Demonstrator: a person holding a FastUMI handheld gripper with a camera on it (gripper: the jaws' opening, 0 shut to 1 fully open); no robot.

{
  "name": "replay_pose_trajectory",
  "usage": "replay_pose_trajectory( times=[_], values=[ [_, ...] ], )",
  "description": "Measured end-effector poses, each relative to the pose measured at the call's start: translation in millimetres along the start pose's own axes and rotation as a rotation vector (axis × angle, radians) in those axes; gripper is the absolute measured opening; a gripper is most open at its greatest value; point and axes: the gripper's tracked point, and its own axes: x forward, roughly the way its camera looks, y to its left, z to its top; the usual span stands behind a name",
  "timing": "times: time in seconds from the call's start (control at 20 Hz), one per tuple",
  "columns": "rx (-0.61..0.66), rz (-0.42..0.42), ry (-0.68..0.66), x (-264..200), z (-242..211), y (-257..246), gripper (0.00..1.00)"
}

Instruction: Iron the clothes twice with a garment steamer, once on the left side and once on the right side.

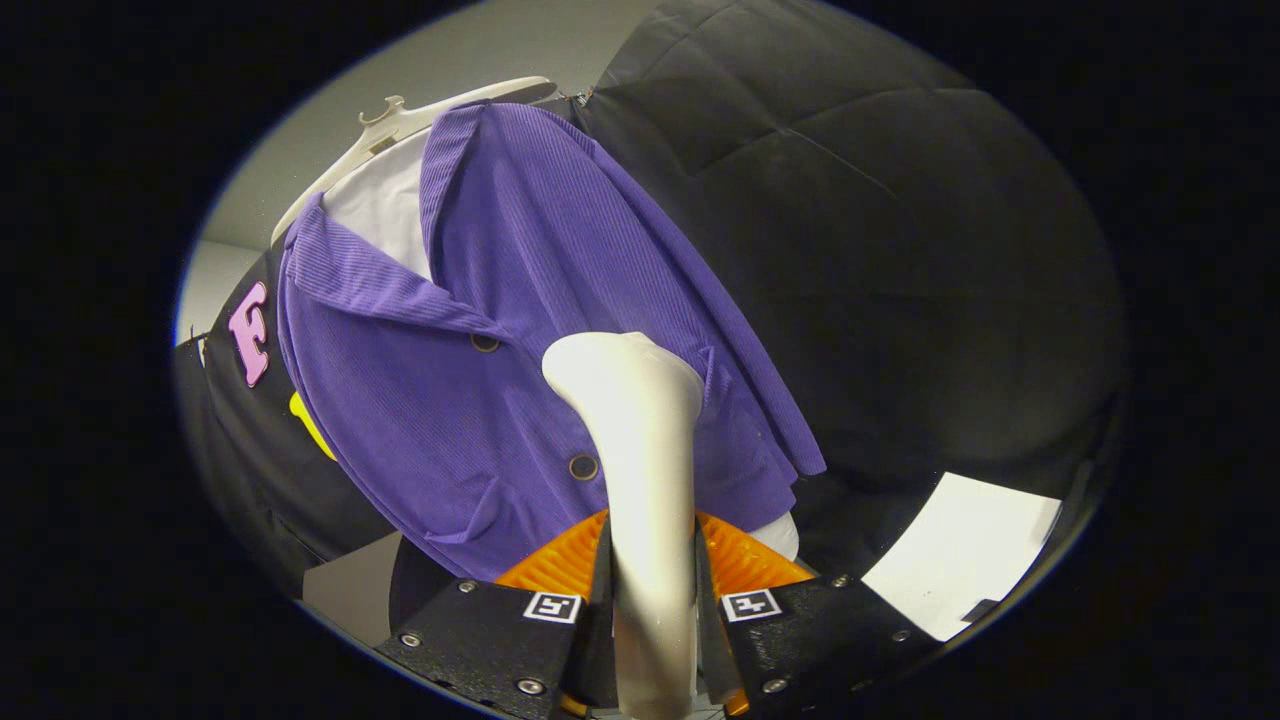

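Claw [650,590] clamped on steamer [640,440], head against purple shirt [520,300] near its 5 o'clock hem; a pass likely under way, count unknowable.

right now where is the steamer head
In the gripper view, the steamer is clamped in the claw, its head against the purple shirt beside the lower button.

Black cloth wall [900,250], grey ceiling [480,60]

A staged recording booth, not a home: black cloth wall [900,250] behind a purple shirt [520,330] on a white hanger [400,125], plain grey wall [420,70] beyond
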Motion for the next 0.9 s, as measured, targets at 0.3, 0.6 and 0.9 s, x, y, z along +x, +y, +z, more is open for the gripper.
replay_pose_trajectory(
  times=[0.3,0.6,0.9],
  values=[
    [-0.037,-0.025,0.005,-6.1,-18.2,-8.9,0.37],
    [-0.062,-0.007,0.022,-24.7,-43.3,-4.9,0.36],
    [-0.057,-0.064,0.153,1.2,-98.0,-30.7,0.37]
  ],
)
